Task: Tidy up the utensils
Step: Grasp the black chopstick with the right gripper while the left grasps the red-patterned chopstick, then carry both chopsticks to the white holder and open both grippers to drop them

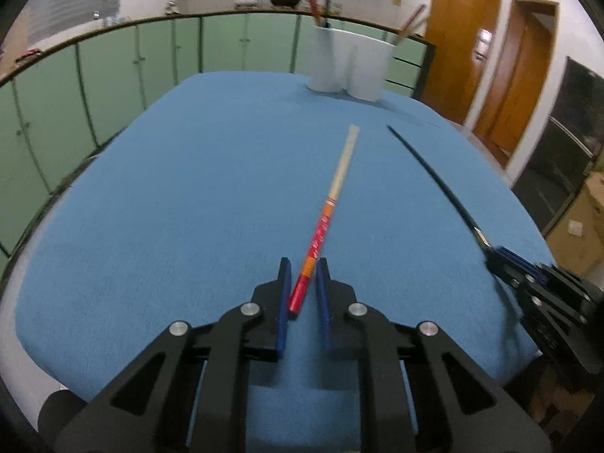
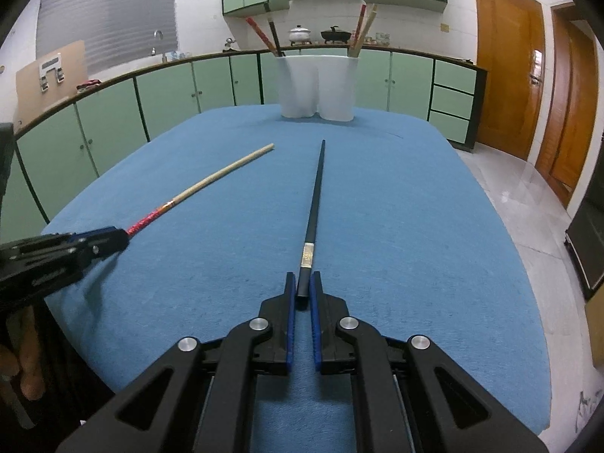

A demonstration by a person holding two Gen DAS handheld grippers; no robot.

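Likely trouble: left hand-held gripper (image 1: 304, 275) closed on red chopstick (image 1: 321, 232), right hand-held gripper (image 2: 301, 287) on black chopstick (image 2: 313, 207), both pinched at the ends over the counter (image 2: 415, 226); may pivot, missing the holder (image 2: 317, 87).

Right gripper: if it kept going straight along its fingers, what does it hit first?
Probably the blue cloth: the right gripper angles down, its held black chopstick leading. Past that the line runs to the white holder; depth is unclear.

Dim, even indoor light; motion blur, fisheye bending, dark vignetted corners.
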